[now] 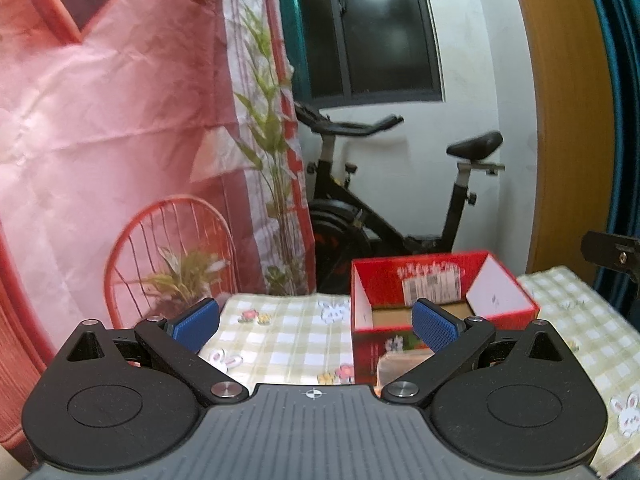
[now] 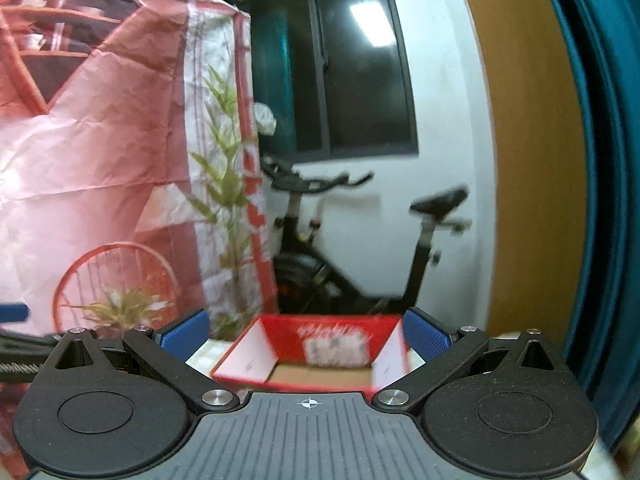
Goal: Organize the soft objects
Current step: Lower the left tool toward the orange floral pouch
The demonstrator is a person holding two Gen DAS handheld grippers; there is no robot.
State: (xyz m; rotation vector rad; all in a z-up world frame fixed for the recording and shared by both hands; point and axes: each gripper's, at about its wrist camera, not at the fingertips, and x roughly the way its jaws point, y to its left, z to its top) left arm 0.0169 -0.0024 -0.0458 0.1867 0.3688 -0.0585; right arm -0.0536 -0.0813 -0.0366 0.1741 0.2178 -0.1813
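The left tool (image 1: 316, 322), with its two blue ribbed pads (image 1: 198, 322) spread wide, is held released above the counter (image 1: 280, 344), which is covered by a green-and-white checked cloth printed with rabbits and flowers. Nothing is gripped between its pads. An open red cardboard box with white inner flaps (image 1: 440, 292) is seen standing on the cloth, ahead of the tool and towards its right side; a white printed label is stuck on the box's far inner wall, and the brown cardboard bottom is visible. Just in front of the box, low behind the right pad, a pale folded item (image 1: 400, 364) is partly seen, too hidden to be identified.

The right tool (image 2: 306, 336) is likewise held released, its blue pads (image 2: 426, 338) wide apart and nothing between them. The same red box (image 2: 312, 348) is framed directly between the pads, its open top facing the camera; the view is blurred. At the left edge of this view, a blue pad of the left tool (image 2: 14, 313) is caught.

Behind the counter, a creased pink-and-red printed backdrop (image 1: 100, 140), a black exercise bike (image 1: 380, 208) below a dark window (image 1: 372, 28), and an orange-brown wooden panel (image 1: 568, 120) are seen.
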